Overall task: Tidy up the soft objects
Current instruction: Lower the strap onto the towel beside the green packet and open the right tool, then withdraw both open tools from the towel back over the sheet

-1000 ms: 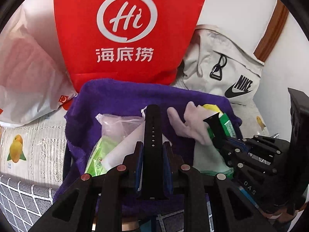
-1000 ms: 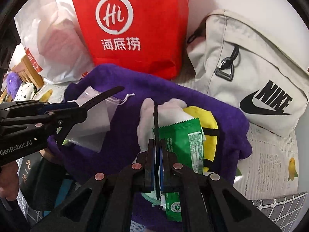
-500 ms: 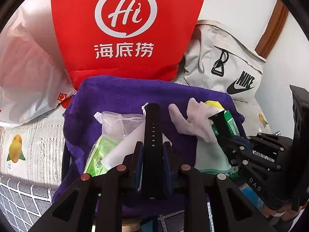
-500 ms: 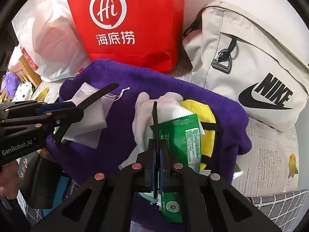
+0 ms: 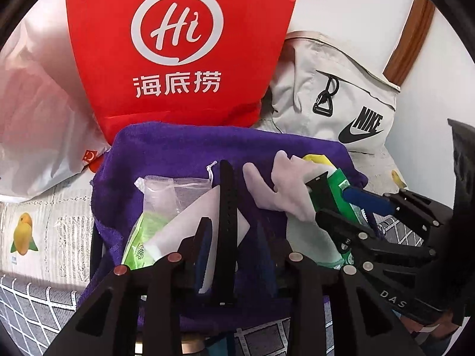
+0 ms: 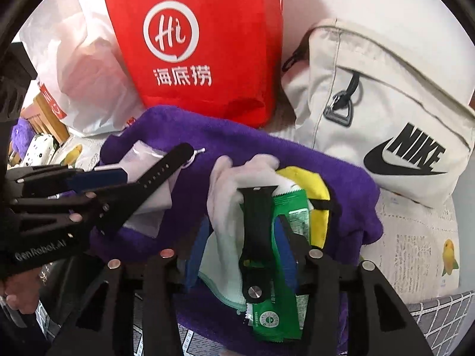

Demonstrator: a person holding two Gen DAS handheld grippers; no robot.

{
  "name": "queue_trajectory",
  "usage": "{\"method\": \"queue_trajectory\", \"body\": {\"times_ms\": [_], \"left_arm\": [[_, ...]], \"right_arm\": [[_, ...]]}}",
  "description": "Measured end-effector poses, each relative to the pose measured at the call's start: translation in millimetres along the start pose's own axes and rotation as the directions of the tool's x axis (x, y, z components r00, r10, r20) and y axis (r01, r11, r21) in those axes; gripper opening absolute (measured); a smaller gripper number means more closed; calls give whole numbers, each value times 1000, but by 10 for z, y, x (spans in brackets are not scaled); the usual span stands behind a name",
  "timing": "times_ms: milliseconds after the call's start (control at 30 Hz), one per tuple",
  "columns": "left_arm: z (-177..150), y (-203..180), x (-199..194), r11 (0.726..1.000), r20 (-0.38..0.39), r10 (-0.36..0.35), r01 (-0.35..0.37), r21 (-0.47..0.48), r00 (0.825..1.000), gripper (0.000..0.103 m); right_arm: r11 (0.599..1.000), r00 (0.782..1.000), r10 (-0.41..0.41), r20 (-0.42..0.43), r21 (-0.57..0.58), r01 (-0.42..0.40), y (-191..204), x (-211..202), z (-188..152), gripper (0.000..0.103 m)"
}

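Two close wrist views facing forward, both over the purple towel [image 5: 190, 148].

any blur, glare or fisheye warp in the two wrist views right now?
Left wrist: dark circular vignette at the corners, red bag and door frame bowed by the lens, print sharp, no glare. Right wrist: same vignette, Nike bag stretched toward the rim and slightly soft, white plastic bag bright, near washed out; soft shadow behind the red bag.
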State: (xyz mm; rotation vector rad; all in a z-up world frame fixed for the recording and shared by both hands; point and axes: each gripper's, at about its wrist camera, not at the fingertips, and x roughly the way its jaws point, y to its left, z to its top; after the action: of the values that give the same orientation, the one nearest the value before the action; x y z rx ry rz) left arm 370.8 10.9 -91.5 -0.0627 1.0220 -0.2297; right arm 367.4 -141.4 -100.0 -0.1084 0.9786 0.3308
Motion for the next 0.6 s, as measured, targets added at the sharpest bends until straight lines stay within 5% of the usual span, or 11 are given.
{"method": "queue_trajectory", "body": {"times_ms": [200, 533, 600], "left_arm": [[27, -38, -180, 1000, 37, 10, -10, -3, 999, 56], [14, -163, -510, 998, 48, 58, -59, 14, 997, 66], [0, -200, -610, 998, 65, 65, -66, 21, 996, 75]], "right_arm": [[1000, 1000, -9, 20, 16, 9, -20, -118, 33, 57], [998, 996, -60, 63, 21, 59, 26, -479, 33, 68], [998, 997, -54, 60, 32, 52, 17, -548, -1, 72]]}}
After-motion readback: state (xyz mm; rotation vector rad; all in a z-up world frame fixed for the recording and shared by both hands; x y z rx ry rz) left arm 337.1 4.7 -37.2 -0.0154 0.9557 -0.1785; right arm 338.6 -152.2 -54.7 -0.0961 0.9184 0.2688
